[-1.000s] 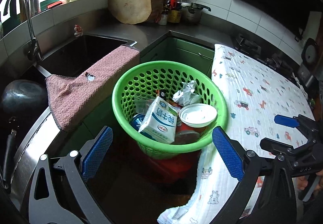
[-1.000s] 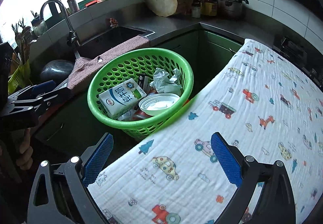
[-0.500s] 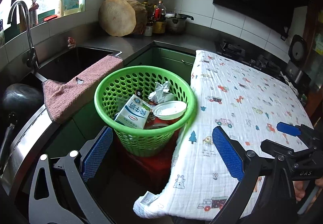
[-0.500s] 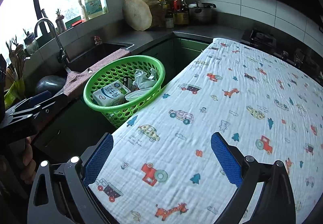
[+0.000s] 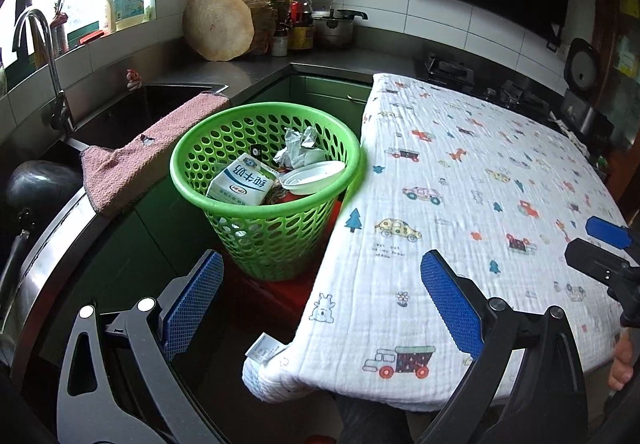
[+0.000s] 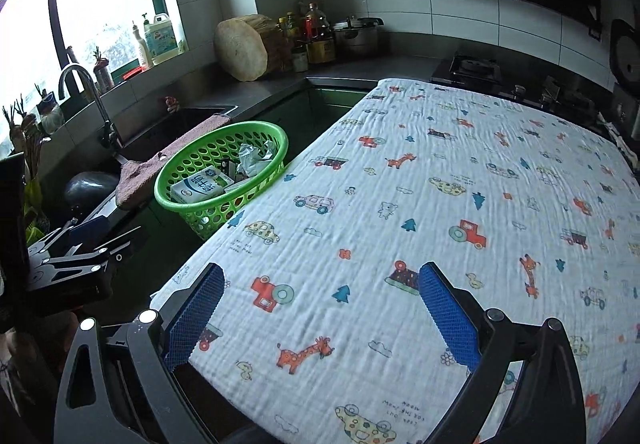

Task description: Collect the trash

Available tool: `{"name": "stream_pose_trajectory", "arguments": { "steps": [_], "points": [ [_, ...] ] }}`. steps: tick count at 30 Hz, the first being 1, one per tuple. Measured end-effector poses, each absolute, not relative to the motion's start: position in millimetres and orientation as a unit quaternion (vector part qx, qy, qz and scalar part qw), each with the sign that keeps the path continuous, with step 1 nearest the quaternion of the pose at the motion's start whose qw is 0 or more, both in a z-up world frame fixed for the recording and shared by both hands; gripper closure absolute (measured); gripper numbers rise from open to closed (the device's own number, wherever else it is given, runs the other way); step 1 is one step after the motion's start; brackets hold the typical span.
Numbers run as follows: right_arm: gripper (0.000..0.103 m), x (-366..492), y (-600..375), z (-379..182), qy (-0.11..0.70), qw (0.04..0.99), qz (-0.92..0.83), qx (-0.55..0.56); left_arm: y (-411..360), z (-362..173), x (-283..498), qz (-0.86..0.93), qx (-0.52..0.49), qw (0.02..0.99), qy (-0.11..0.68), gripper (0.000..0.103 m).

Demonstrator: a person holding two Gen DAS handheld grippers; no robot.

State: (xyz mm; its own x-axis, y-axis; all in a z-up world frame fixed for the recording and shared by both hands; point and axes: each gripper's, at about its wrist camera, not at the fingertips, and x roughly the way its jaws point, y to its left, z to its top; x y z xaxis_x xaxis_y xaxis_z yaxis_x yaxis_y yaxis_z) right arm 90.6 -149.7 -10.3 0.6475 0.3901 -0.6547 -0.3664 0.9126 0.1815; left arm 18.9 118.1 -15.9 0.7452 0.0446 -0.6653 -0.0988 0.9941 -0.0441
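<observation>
A green perforated basket (image 5: 224,148) (image 6: 176,172) stands on a red stool between the sink counter and the table. Inside lie a milk carton (image 5: 242,186) (image 6: 200,186), crumpled paper (image 5: 298,150) (image 6: 252,160) and a white plastic lid (image 5: 312,176). My left gripper (image 5: 320,298) is open and empty, well back from the basket, over the table's near-left corner. My right gripper (image 6: 320,308) is open and empty above the table's printed cloth (image 6: 440,204). The right gripper's blue fingertip (image 5: 608,230) shows at the edge of the left wrist view.
A pink towel (image 5: 132,160) hangs over the sink edge (image 5: 168,88) beside the basket. A faucet (image 5: 36,44), round chopping block (image 5: 220,24), bottles and a pot (image 5: 332,26) line the counter. A stove (image 6: 476,68) sits behind the table. A hand holds the left gripper (image 6: 68,268).
Both grippers have pulled back and up from the basket, so the basket looks smaller and farther. More of the cloth-covered table has come into view. Both stay open.
</observation>
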Motion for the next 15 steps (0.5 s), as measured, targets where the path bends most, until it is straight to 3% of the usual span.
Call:
{"name": "stream_pose_trajectory", "arguments": {
  "steps": [15],
  "points": [
    [0.008,90.1,-157.9,-22.1,0.373,0.905,0.202,0.023,102.7,-13.4,12.1,0.066,0.011,0.934,0.351,0.005]
  ]
}}
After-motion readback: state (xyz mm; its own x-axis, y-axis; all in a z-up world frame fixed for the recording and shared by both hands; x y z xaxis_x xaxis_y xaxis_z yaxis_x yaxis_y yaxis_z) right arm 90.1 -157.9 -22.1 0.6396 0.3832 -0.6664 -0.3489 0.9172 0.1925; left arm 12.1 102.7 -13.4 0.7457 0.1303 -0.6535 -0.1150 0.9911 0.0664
